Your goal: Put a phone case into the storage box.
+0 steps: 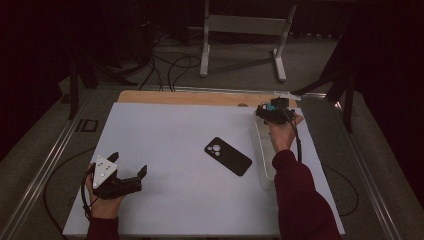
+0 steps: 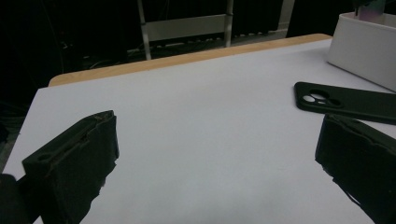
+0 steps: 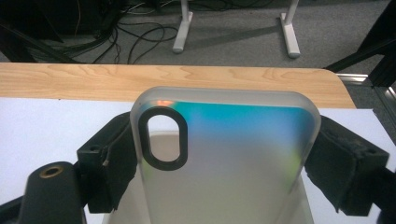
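Right tongs [image 3: 224, 163] grasp a translucent phone case [image 3: 229, 154] near the tabletop's far right corner.
Left tongs [image 1: 129, 165] released at the near left corner; black phone case [image 1: 228, 156] lies mid-tabletop.

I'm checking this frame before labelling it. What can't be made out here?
- Translucent phone case: lower part cut off by the bottom edge of the right gripper view.
- White box: contents hidden by the person's forearm in the high view.
- Black phone case: far end cut off at the left gripper view's edge.
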Demonstrator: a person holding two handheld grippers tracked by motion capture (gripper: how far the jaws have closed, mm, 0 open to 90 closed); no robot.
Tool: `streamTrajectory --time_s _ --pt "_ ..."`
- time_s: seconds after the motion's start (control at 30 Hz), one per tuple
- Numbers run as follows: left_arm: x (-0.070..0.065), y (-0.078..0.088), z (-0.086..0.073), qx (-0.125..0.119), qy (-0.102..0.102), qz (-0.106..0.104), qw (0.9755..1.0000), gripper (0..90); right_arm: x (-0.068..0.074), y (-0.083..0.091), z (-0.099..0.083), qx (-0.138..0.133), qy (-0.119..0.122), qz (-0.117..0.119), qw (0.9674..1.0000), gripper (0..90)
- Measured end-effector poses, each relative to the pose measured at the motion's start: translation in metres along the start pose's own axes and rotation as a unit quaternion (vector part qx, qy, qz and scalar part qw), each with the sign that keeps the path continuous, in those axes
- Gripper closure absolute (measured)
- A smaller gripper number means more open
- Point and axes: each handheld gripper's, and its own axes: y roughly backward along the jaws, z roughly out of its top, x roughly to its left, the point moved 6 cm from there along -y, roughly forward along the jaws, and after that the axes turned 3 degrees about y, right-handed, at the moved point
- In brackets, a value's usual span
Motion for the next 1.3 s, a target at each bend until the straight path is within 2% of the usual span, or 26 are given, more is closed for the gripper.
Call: streamTrajectory --time_s 0.1,0.3,0.33,0.57,0.83,0.93,1.03,1.07,1.1,1.13,1.17,1.23,1.3 --pt "0.000 0.000 0.000 0.001 0.000 0.000 1.0000 0.0 -0.002 0.002 0.002 -0.011 -0.018 0.001 0.9998 12.0" --pt "0.000 0.000 0.000 0.002 -0.001 0.000 1.0000 0.0 -0.002 0.004 0.005 -0.020 -0.015 0.002 0.9997 9.8" --pt "0.000 0.000 -0.001 0.003 -0.001 -0.001 1.0000 0.0 -0.002 0.007 0.008 -0.030 -0.015 0.000 0.9994 9.5" --pt "0.000 -0.001 -0.001 0.003 0.000 0.000 1.0000 0.0 0.000 0.015 0.012 -0.040 -0.011 0.011 0.9991 9.5" --pt "-0.001 -0.002 -0.002 0.007 -0.002 -0.001 1.0000 0.0 0.003 0.031 0.016 -0.044 0.015 0.036 0.9983 9.7" --pt "-0.001 -0.003 -0.002 0.009 -0.002 -0.002 1.0000 0.0 0.008 0.042 0.018 -0.051 0.034 0.054 0.9967 9.7" --pt "-0.002 -0.004 -0.002 0.010 -0.002 -0.003 0.9999 0.0 0.010 0.047 0.019 -0.056 0.041 0.062 0.9957 9.9" --pt "-0.002 -0.004 -0.002 0.011 -0.003 -0.004 0.9999 0.0 0.015 0.053 0.019 -0.060 0.054 0.074 0.9940 9.9" --pt "-0.002 -0.004 -0.002 0.011 -0.004 -0.004 0.9999 0.0 0.015 0.053 0.019 -0.060 0.054 0.074 0.9940 9.9" --pt "-0.002 -0.005 -0.002 0.012 -0.002 -0.004 0.9999 0.0 0.016 0.055 0.019 -0.062 0.060 0.077 0.9933 9.9" --pt "-0.002 -0.005 -0.002 0.013 -0.003 -0.005 0.9999 0.0 0.021 0.061 0.020 -0.067 0.068 0.091 0.9913 9.9" --pt "-0.002 -0.005 -0.003 0.015 -0.004 -0.005 0.9999 0.0 0.022 0.064 0.019 -0.068 0.072 0.095 0.9905 10.0" --pt "-0.003 -0.005 -0.003 0.016 -0.003 -0.006 0.9998 0.0 0.028 0.072 0.017 -0.074 0.086 0.111 0.9873 10.0"
